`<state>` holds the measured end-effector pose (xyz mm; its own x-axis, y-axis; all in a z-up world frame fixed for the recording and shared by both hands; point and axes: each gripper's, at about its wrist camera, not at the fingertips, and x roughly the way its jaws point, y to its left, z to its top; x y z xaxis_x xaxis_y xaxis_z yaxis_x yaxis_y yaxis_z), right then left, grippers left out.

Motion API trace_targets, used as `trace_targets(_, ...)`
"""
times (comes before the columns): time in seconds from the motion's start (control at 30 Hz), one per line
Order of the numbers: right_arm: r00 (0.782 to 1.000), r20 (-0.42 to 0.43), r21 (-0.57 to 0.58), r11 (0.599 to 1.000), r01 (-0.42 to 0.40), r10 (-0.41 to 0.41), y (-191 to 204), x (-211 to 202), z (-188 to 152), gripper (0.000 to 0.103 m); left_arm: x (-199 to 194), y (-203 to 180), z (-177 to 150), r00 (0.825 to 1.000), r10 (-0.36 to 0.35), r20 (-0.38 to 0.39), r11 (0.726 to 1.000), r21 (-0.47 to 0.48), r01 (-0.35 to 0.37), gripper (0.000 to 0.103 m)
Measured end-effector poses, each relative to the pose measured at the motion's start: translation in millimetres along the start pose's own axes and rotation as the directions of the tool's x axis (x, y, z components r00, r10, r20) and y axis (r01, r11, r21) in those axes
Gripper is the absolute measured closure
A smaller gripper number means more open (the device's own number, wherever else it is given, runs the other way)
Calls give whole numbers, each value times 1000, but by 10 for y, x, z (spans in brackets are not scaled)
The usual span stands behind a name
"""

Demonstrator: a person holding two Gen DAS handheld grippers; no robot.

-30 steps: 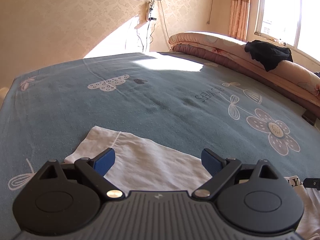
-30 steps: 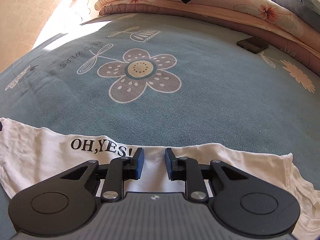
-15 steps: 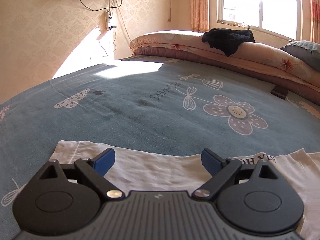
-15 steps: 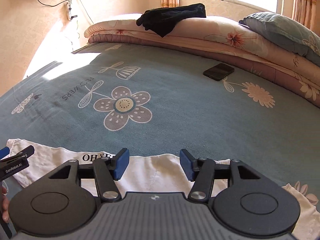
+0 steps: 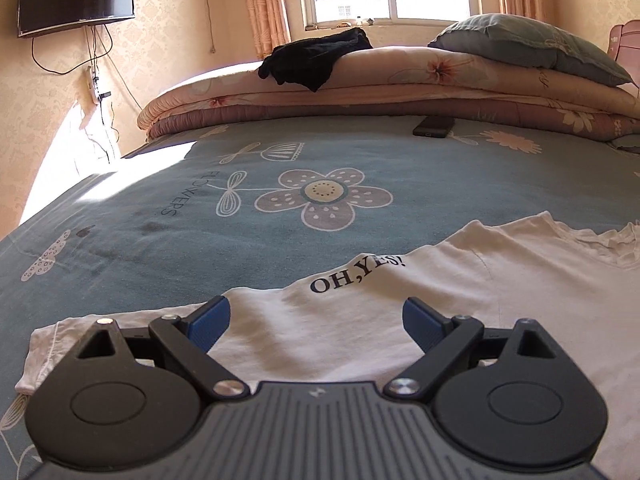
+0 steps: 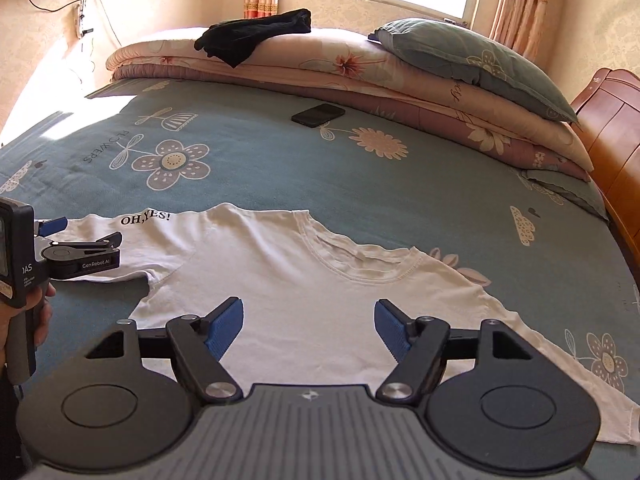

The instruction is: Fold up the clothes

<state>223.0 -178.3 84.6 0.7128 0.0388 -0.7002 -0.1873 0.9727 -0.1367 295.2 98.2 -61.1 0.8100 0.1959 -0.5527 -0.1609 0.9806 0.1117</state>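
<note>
White T-shirt (image 6: 304, 280) flat; both claws agape

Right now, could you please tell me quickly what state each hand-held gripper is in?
Left hand-held gripper: open, holding nothing, over the white T-shirt.
Right hand-held gripper: open, holding nothing, over the same T-shirt.

One white T-shirt (image 6: 304, 280), one black garment (image 6: 252, 36), one phone (image 6: 319, 115), one grey-green pillow (image 6: 472, 60) and two folded quilts (image 6: 400, 80) are lying on the bed, with two grippers hovering.
</note>
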Motion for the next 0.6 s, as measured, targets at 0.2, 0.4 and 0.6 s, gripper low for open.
trace_targets(0.2, 986, 125, -71, 990, 120, -110, 96, -667, -49, 4, -92, -54, 15, 999, -29, 25, 1000, 3, 29, 10)
trace_targets(0.4, 992, 113, -133, 989, 68, -53, 363, -362, -400, 0, 87, -142, -73, 1000, -7, -30, 999, 34, 8, 10)
trace_targets(0.6, 998, 45, -220, 974, 53, -44, 585, 484, -967, 0, 286, -174, -164, 996, 31, -88, 999, 45, -27, 10)
